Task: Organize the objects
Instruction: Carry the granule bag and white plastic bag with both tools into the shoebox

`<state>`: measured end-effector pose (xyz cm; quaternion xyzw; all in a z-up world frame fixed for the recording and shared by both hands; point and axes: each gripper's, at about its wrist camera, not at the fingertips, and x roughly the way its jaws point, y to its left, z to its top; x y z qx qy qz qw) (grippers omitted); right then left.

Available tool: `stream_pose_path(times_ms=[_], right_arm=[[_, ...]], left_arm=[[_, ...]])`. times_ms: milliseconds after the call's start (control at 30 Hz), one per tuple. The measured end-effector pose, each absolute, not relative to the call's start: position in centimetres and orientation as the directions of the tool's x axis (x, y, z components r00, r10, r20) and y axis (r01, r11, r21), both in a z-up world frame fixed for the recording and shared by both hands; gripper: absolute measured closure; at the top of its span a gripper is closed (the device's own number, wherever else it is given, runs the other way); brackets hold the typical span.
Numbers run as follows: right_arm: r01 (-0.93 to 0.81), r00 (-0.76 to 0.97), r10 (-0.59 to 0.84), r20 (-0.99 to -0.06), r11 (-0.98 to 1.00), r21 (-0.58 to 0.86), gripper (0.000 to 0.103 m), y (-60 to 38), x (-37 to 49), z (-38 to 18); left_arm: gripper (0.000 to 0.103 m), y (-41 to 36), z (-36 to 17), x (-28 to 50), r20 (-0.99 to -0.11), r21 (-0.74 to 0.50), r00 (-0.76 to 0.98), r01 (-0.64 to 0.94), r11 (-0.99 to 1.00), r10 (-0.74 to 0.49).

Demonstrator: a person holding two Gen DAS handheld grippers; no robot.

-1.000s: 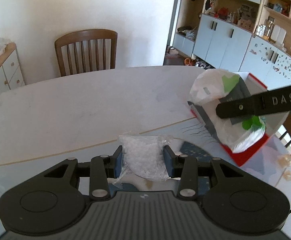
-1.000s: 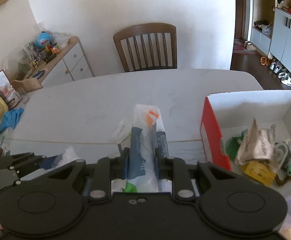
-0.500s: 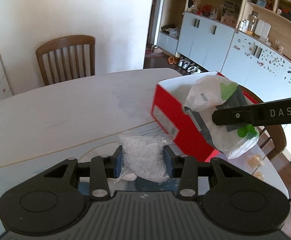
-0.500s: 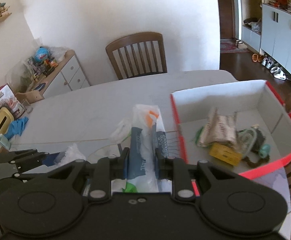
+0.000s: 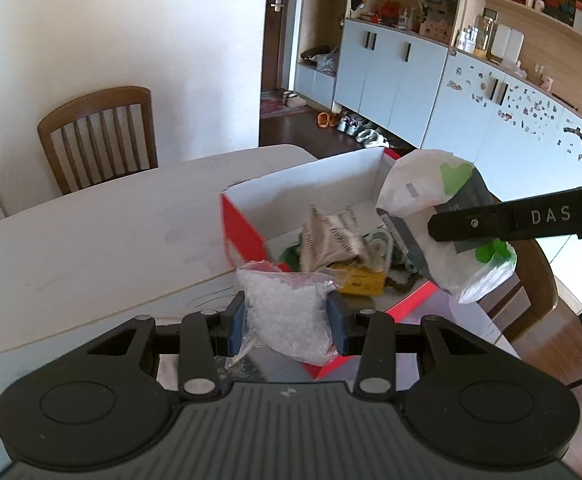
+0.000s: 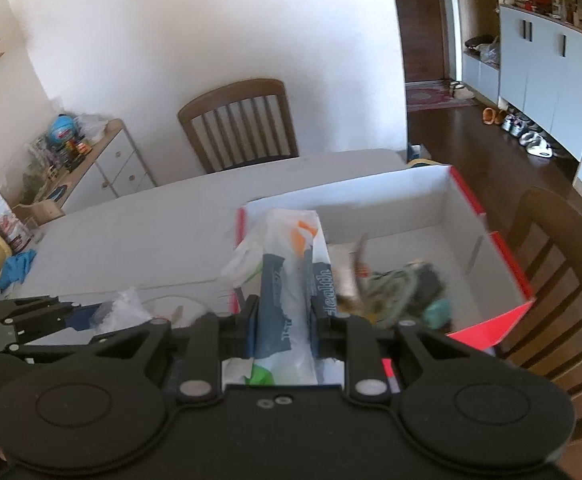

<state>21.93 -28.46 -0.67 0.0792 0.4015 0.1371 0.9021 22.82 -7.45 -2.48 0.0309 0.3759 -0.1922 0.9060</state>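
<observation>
Both tools loaded and now brought over the red box [image 5: 243, 236], where a second ago only its outer wall showed past the worktop [image 5: 91, 232]. Left tool [image 5: 287, 322] clamped on a clear bag of white granules [image 5: 287, 316], held at the box's near corner, just short of the opening. Right tool [image 6: 285, 326] clamped on a white and blue printed pouch [image 6: 291, 280], hanging over the box interior, above the crumpled paper wrapper [image 5: 331, 240], yellow packet [image 5: 361, 280] and tangled cord already lying inside. Swing from the open worktop toward the box apparently finished for the right side, nearly so for the left. Judged from this: carrying step close to done, release into the box next, pouch first. Some blur on the box contents, so finer detail not readable.
</observation>
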Motion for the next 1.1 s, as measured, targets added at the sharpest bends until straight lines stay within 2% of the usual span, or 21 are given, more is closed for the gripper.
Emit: stream_pose_path(times_ms=[500,833,1100], right_arm=[[-0.132,0.644,0.265,-0.718,0.962,0.238,0.080,-37.2,26.3,-2.6],[-0.160,0.620,0.283,-0.732,0.959,0.236,0.080,-37.1,30.4,-4.9],[-0.210,0.589,0.258,-0.766,0.964,0.164,0.079,-35.4,32.0,-8.1]], left_arm=[[0.063,-16.3,-4.3,26.2,-0.728,-0.049,0.618,0.385,0.922,-0.297],[0.062,-19.6,-6.0,29.0,-0.768,-0.018,0.591,0.367,0.930,-0.248],[0.062,-21.7,-7.9,30.7,-0.799,0.015,0.563,0.369,0.929,-0.211]])
